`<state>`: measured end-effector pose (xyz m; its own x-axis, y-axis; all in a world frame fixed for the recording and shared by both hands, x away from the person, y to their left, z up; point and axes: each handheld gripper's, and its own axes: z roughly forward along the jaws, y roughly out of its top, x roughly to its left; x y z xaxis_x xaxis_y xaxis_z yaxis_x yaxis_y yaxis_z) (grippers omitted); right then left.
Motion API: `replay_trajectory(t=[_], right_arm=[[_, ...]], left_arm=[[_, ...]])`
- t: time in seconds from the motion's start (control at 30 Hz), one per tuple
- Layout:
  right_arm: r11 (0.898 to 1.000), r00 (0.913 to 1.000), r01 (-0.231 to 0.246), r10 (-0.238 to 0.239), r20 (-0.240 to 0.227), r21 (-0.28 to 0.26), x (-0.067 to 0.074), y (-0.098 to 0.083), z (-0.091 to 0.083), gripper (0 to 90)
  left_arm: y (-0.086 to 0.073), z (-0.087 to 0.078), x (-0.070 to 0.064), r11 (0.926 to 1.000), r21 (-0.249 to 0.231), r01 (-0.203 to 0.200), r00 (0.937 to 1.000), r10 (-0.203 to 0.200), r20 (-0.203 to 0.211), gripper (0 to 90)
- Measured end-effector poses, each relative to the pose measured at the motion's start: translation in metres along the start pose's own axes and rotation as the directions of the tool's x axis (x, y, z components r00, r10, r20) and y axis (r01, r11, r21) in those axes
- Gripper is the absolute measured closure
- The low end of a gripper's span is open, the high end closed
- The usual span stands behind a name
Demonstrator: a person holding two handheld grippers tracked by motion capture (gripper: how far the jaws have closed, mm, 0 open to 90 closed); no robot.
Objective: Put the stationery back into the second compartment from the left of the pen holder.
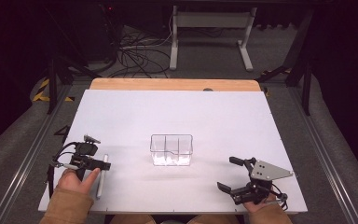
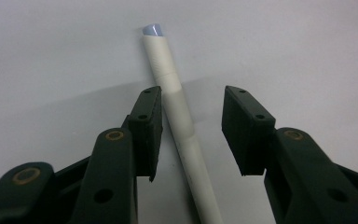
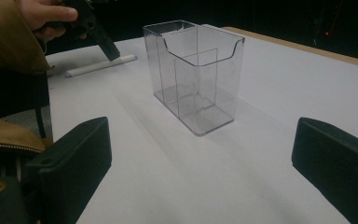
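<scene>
**Pen pickup: grasp not yet made**

The left hand-held gripper (image 2: 191,133) straddles the white pen (image 2: 179,116), which lies flat on the tabletop (image 1: 177,112) at the person's left. One pad touches the barrel; the other stands clear, so the jaws are not yet clamped. Judged stage: early. Closing, lifting and placing presumably remain, likely into the clear divided organizer (image 1: 171,150) at centre, which holds nothing. The right hand-held gripper (image 1: 235,173) rests wide open, holding nothing. The pen is slim, cylindrical, with a pale blue-grey end.
</scene>
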<state>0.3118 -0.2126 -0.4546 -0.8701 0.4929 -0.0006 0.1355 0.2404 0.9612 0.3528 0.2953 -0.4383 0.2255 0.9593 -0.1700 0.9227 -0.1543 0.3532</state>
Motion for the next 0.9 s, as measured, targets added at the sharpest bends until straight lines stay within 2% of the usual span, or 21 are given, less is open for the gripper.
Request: replay_trajectory(t=[0.2, 0.43, 0.57, 0.73, 0.8, 0.9], right_arm=[[1.000, 1.0000, 0.000, 0.000, 0.000, 0.001, 0.0002, -0.0001, 0.0004, 5.0], [1.000, 1.0000, 0.000, 0.000, -0.002, 0.001, 0.0004, 0.0001, 0.0000, 5.0], [1.000, 1.0000, 0.001, -0.001, -0.003, 0.002, 0.0004, 0.0000, 0.0000, 5.0], [1.000, 1.0000, 0.004, -0.004, -0.004, 0.002, 0.0006, -0.0001, 0.0003, 5.0], [1.000, 1.0000, 0.003, -0.003, -0.004, 0.003, 0.0006, -0.0002, 0.0004, 5.0], [1.000, 1.0000, 0.006, -0.006, -0.005, 0.006, 0.0004, -0.0004, 0.0009, 5.0]], left_arm=[[0.0007, 0.0040, -0.0010, 0.9999, 0.008, 0.012, 0.9999, -0.012, 0.001, 63.7], [0.0006, 0.0094, -0.0019, 0.9994, 0.024, 0.025, 0.9994, -0.025, -0.023, 67.6], [0.0002, 0.0096, -0.0019, 0.9993, 0.018, 0.031, 0.9988, -0.031, -0.039, 70.6], [-0.0006, 0.0098, -0.0020, 0.9990, 0.012, 0.043, 0.9973, -0.043, -0.060, 77.8], [-0.0009, 0.0098, -0.0013, 0.9988, 0.010, 0.048, 0.9973, -0.047, -0.056, 78.0], [-0.0009, 0.0099, -0.0038, 0.9989, 0.010, 0.045, 0.9963, -0.044, -0.073, 78.3]])
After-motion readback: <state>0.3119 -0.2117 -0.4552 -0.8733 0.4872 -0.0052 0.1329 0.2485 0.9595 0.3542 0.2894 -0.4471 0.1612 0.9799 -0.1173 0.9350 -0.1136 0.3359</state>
